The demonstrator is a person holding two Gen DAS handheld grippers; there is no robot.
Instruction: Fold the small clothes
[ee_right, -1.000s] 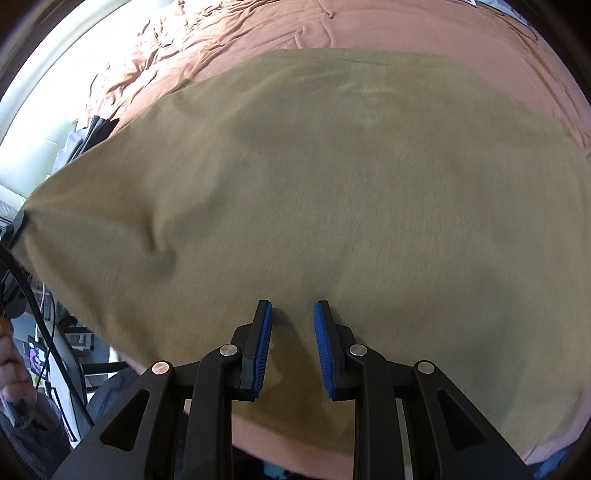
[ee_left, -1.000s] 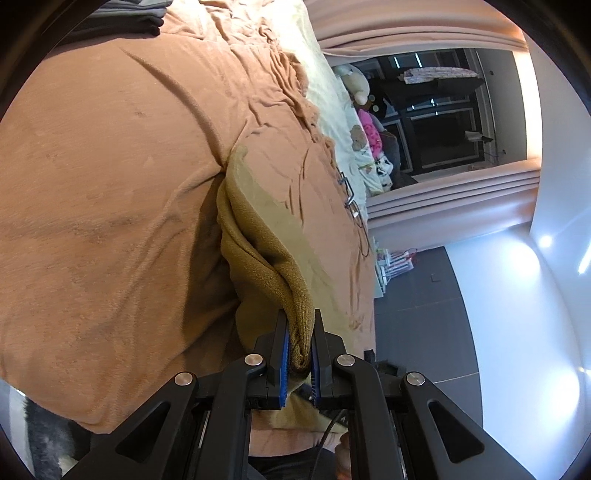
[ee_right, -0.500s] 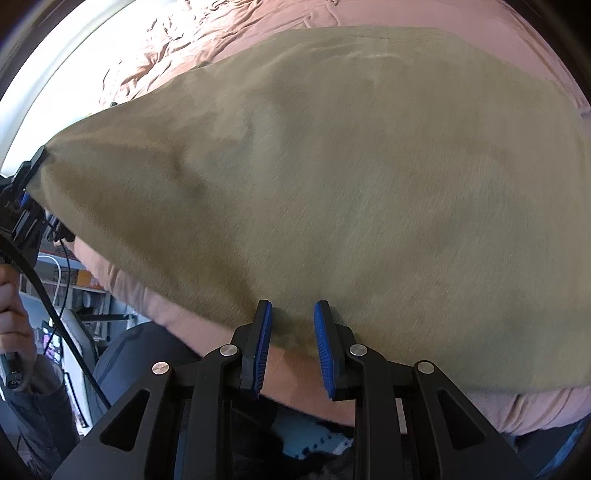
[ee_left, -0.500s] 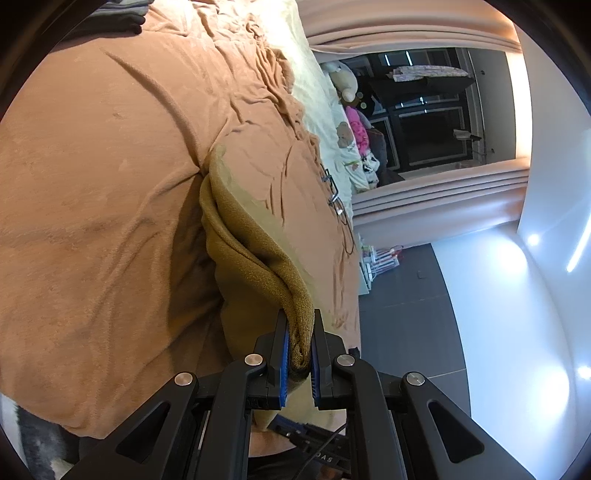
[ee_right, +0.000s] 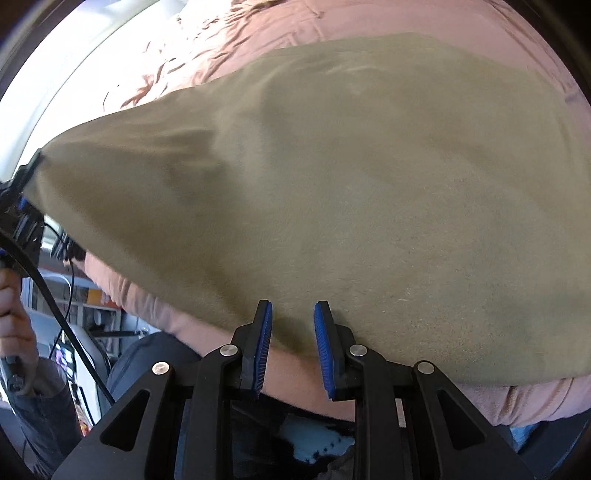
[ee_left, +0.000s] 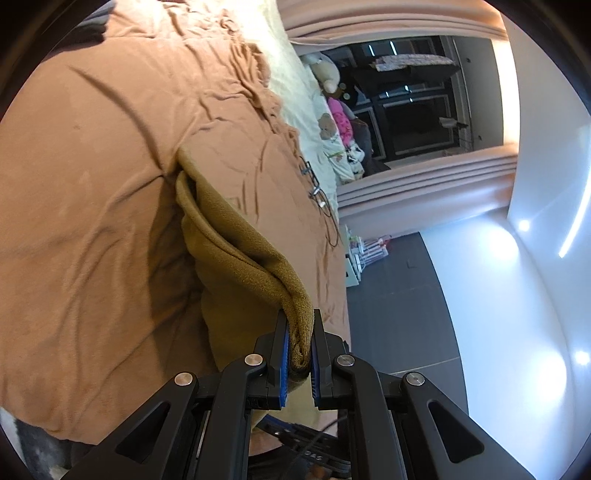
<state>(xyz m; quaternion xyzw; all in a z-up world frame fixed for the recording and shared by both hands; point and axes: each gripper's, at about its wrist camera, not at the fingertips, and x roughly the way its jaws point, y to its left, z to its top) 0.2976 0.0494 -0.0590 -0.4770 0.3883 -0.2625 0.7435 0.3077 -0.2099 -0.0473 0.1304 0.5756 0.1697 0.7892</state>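
An olive-green knit garment (ee_left: 236,236) lies on the bed's rust-brown blanket (ee_left: 92,155). My left gripper (ee_left: 299,332) is shut on a bunched corner of it, holding that corner lifted off the bed. In the right wrist view the same garment (ee_right: 369,192) spreads wide across the blanket (ee_right: 332,22), its left corner pulled up toward the left gripper (ee_right: 22,192). My right gripper (ee_right: 292,321) stands open at the garment's near edge, with nothing between its blue pads (ee_right: 264,332).
Glasses (ee_left: 314,184) and a thin cable lie on the blanket near the far bed edge. Soft toys (ee_left: 332,114) sit on a cream sheet beyond. Dark folded clothes (ee_left: 94,26) rest at the top left. A hand (ee_right: 11,306) and a black cable (ee_right: 55,306) show at left.
The right gripper has drawn back toward me, from over the cloth to its near edge. The left gripper has pulled its corner up and sideways, stretching the garment.
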